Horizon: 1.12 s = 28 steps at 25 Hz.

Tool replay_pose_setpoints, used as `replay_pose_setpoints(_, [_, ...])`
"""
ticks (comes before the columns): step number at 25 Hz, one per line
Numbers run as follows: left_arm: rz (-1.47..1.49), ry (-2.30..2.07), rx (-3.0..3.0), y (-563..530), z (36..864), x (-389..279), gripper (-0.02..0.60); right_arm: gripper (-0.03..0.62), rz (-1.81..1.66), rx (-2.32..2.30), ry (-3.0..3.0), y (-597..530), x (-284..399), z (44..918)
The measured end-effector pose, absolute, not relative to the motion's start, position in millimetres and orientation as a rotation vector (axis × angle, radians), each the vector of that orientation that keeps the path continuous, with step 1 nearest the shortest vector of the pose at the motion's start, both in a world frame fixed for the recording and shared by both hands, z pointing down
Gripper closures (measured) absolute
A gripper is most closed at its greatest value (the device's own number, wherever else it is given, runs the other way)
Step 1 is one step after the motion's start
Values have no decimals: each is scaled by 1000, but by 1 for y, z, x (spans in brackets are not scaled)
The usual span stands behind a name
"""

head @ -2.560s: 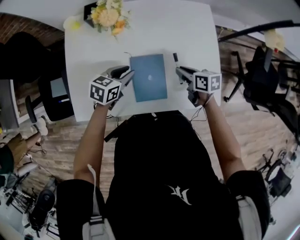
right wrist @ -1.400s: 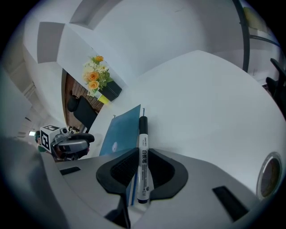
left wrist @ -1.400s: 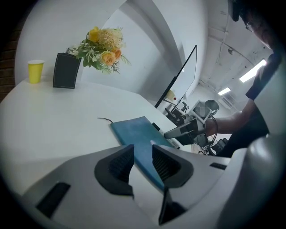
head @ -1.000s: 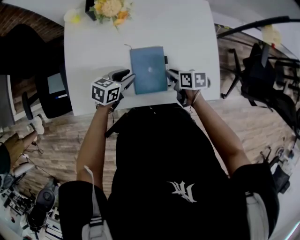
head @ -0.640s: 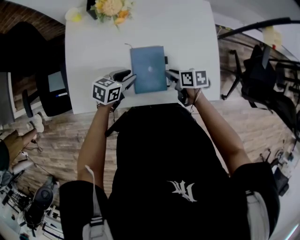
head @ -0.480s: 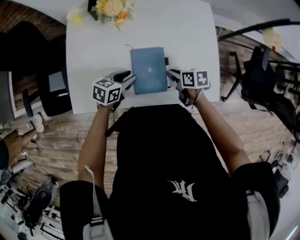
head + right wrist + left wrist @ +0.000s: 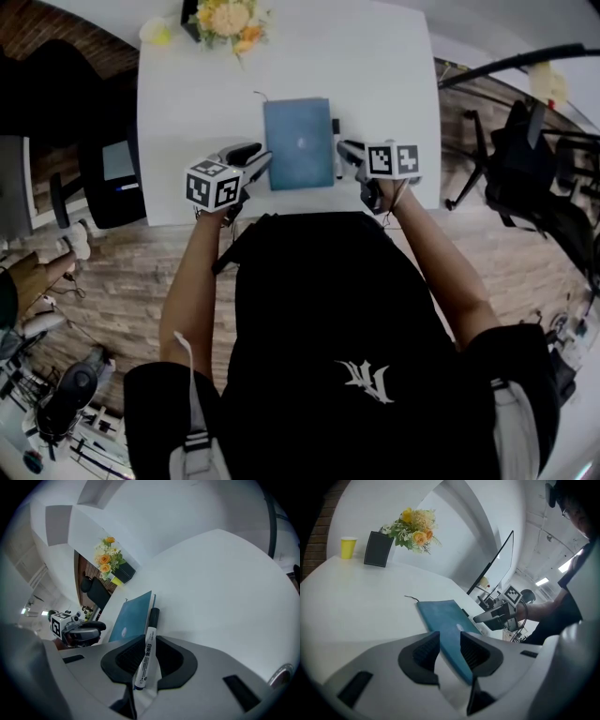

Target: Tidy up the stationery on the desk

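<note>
Marker (image 7: 146, 656) first: white barrel, black cap, clamped between the jaws of my right gripper (image 7: 149, 641). The pads press on the barrel from both sides and the capped end sticks out forward. In the head view the right gripper (image 7: 347, 150) sits right of centre, and the marker (image 7: 337, 155) runs alongside the right edge of the blue notebook (image 7: 298, 142), just beside it. I cannot tell whether the cap touches the white desk (image 7: 375, 66).

The notebook lies closed and flat in the middle of the desk, long side running toward the top of the frame. A thin dark ribbon (image 7: 411, 597) trails from its far left corner.

My left gripper (image 7: 449, 637) is at the notebook's lower left corner in the head view (image 7: 261, 161). Its jaws stand apart. Through the gap I see the near left edge of the notebook (image 7: 440, 613) and a strip of bare desk. The pads do not press on anything that I can make out.

At the upper left of the desk stand a bunch of orange and yellow flowers (image 7: 415, 534), a black box (image 7: 378, 549) and a yellow cup (image 7: 348, 547), well apart from the notebook.
</note>
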<state>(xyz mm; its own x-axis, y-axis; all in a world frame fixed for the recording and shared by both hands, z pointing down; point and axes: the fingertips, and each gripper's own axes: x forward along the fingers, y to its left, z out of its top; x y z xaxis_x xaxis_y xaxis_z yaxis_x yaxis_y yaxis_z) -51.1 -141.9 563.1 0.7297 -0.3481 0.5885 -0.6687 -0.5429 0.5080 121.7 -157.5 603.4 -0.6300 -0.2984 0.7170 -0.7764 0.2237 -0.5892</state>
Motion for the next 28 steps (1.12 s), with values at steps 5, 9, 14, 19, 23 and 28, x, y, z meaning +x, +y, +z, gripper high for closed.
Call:
replay_pose_setpoints(5, [535, -804, 2168, -143, 561, -56, 445, 505, 1407, 991, -2084, -160, 123, 598])
replay_pose_setpoints(9, [534, -823, 2182, -147, 551, -61, 445, 505, 1397, 942, -2196, -169, 120, 581])
replay_pose_setpoints(14, [462, -850, 2265, -152, 510, -67, 452, 527, 1324, 798, -2476, -181, 107, 524])
replay_pose_setpoints(19, [338, -958, 2418, -160, 444, -72, 531, 542, 1182, 591, -2836, -176, 89, 426])
replay_pose_setpoints(23, [234, -998, 2547, -154, 377, -61, 578, 545, 889, 367, -3131, -153, 84, 339])
replay_pose_setpoints(28, [163, -972, 2680, -135, 310, -51, 579, 546, 597, 292, -3376, -129, 88, 259])
